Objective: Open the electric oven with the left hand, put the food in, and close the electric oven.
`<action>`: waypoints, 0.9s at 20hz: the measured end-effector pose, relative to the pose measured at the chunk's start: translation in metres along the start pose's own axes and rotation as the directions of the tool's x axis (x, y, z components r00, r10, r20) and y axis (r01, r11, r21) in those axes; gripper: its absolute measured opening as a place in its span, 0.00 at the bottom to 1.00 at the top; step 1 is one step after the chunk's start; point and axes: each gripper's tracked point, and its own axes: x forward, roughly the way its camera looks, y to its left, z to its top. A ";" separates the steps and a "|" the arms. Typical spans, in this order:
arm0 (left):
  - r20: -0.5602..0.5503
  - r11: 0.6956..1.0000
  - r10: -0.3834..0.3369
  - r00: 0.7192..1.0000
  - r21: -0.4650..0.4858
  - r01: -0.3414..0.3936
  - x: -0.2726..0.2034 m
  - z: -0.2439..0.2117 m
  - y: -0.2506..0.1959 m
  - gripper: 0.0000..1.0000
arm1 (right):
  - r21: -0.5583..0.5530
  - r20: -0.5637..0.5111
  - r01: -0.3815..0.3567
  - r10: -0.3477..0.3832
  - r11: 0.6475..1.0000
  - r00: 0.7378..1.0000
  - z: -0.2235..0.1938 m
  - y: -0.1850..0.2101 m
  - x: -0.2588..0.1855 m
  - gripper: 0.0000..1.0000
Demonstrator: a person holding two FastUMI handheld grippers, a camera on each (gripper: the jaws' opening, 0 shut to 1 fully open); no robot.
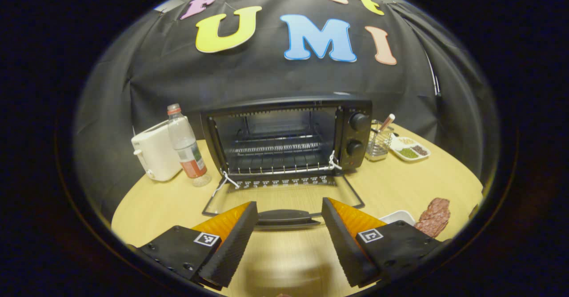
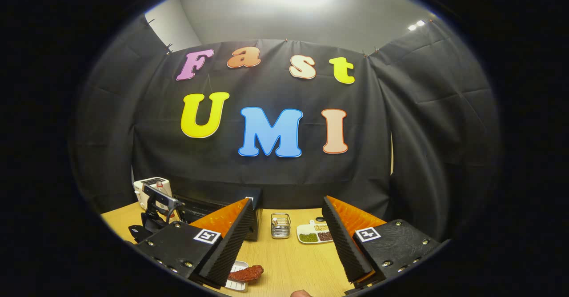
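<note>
Oven door lies folded flat on the table, its handle between the fingers of my left tool, which is spread wide and grips nothing. At two o'clock the meat slices rest by a white plate. Beyond the door stands the oven, its rack bare; a bottle and a toaster sit at ten o'clock. My right tool gapes equally wide, holding nothing. Below it at seven o'clock lies the meat; farther on stand a wire holder and a tray of beans.
</note>
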 end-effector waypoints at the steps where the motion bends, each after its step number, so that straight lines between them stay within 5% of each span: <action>1: 0.030 1.000 0.005 1.000 -0.002 -0.005 -0.007 0.013 0.003 0.97 | 0.006 -0.002 -0.006 0.006 1.000 1.000 -0.001 0.001 0.002 0.95; 14: 0.351 0.992 0.121 0.929 -0.072 -0.103 -0.136 0.150 0.047 1.00 | 0.070 -0.123 -0.138 0.145 0.988 0.982 -0.056 0.019 0.030 0.95; 15: 0.358 0.991 0.132 0.925 -0.077 -0.111 -0.143 0.153 0.051 0.90 | 0.081 -0.141 -0.147 0.157 0.986 0.977 -0.063 0.021 0.033 0.95; 16: 0.365 0.989 0.142 0.920 -0.084 -0.120 -0.151 0.157 0.055 1.00 | 0.094 -0.158 -0.156 0.170 0.983 0.973 -0.069 0.023 0.035 0.95; 18: 0.374 0.986 0.164 0.913 -0.097 -0.137 -0.166 0.160 0.063 1.00 | 0.122 -0.198 -0.179 0.200 0.976 0.959 -0.084 0.029 0.039 0.95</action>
